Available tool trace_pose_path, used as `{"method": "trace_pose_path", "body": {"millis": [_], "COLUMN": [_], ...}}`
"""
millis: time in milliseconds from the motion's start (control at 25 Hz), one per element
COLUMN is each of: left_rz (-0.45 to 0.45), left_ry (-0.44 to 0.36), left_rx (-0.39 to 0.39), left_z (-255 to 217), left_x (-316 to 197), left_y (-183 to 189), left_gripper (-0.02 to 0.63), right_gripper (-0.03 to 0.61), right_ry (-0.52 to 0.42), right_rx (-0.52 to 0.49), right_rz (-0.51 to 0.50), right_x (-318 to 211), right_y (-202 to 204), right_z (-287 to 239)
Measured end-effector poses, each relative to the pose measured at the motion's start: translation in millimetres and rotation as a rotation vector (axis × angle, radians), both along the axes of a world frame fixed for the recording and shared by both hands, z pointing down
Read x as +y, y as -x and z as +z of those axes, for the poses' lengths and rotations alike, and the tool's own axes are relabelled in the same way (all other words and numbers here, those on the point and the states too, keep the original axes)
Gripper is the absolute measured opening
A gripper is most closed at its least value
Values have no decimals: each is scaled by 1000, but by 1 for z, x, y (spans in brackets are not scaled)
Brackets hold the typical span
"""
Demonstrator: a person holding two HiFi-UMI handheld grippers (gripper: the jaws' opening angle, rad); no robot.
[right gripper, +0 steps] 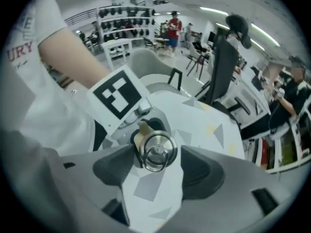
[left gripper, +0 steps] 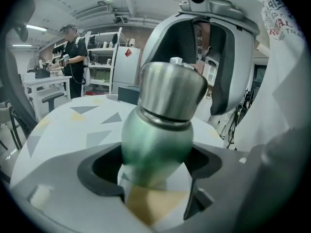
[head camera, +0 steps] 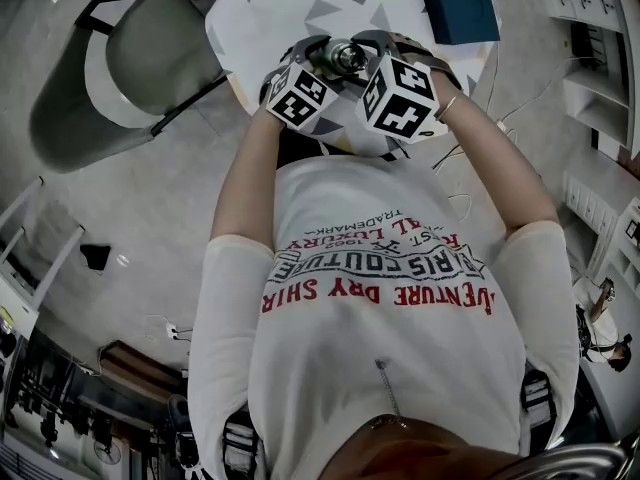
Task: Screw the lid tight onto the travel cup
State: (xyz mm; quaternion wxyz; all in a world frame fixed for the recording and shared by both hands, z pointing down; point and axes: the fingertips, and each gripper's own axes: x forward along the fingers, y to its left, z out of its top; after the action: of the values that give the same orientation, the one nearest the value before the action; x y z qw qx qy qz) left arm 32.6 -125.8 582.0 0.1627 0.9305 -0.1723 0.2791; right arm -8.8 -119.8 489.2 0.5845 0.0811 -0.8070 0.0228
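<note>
A green travel cup (left gripper: 154, 144) with a steel lid (left gripper: 172, 93) stands on the white table (left gripper: 73, 125). My left gripper (left gripper: 154, 171) is shut on the cup's lower body, with both dark pads against its sides. The right gripper view looks straight down on the lid (right gripper: 156, 152), which carries a metal ring. My right gripper (right gripper: 158, 155) straddles the lid, open; its left pad sits at the lid's rim and a thin gap shows at the right pad. In the head view the cup (head camera: 345, 58) sits between the two marker cubes, near the table's front edge.
The table top (head camera: 300, 8) bears grey and yellow triangles. A dark blue box (head camera: 455, 3) lies at its far right and a grey chair (head camera: 130, 58) stands to its left. Shelves, desks and other people fill the room behind.
</note>
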Motion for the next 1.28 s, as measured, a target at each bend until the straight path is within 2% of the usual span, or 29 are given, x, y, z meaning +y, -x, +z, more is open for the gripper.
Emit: {"method": "trace_pose_path", "body": {"millis": [200, 320, 440, 600, 800, 1080, 1160, 1280], "left_rz": [4, 3, -1, -2, 1, -5, -5, -8], "left_ry": [7, 10, 13, 16, 21, 28, 31, 35], "left_rx": [-2, -5, -8, -11, -15, -10, -10, -12], "left_z": [0, 1, 3, 2, 2, 5, 5, 4], "left_x": [0, 0, 0, 1, 1, 0, 0, 1], "left_y": [-1, 0, 1, 0, -1, 0, 0, 1], "left_gripper": [391, 391, 393, 393, 393, 394, 396, 396], "right_gripper": [288, 288, 288, 288, 264, 258, 258, 258], "right_ry": [-65, -142, -162, -190, -119, -24, -22, 0], "right_rx": [-7, 15, 65, 89, 65, 47, 53, 43], "right_rz": [-262, -543, -809, -990, -1015, -945, -912, -789], "right_x": [4, 6, 12, 11, 15, 14, 14, 14], "right_y": [-6, -6, -9, -9, -6, -4, -2, 1], "right_z": [-7, -11, -6, 0, 2, 2, 1, -4]}}
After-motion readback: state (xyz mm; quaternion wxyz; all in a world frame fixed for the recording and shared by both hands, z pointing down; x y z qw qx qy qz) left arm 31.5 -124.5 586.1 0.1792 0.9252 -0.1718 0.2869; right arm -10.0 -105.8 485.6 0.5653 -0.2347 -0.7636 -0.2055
